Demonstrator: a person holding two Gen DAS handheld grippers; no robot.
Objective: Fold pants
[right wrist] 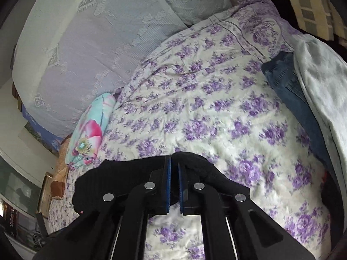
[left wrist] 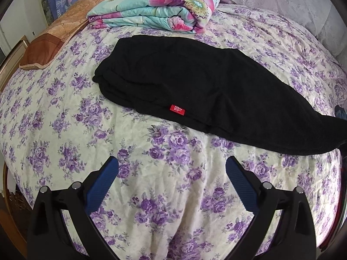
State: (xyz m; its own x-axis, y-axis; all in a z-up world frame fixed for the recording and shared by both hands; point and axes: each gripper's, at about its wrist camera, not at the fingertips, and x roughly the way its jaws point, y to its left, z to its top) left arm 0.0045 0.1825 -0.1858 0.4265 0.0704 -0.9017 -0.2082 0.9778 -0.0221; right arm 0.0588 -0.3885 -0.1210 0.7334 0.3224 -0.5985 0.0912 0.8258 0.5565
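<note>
Two grippers: mine.
Right gripper [right wrist: 174,162]: pinched tight on the black pants [left wrist: 195,82].
Left gripper [left wrist: 172,166]: wide apart, holding nothing.
Tip: I should lift slowly and fold the legs straight.

We've got the black pants [left wrist: 195,86] lying across the purple-flowered bedspread [left wrist: 65,119], red tag [left wrist: 177,110] showing at the near edge. Our left gripper [left wrist: 172,166] hangs wide open over bare sheet. Folded floral quilt [left wrist: 160,6] sits just behind the pants.
</note>
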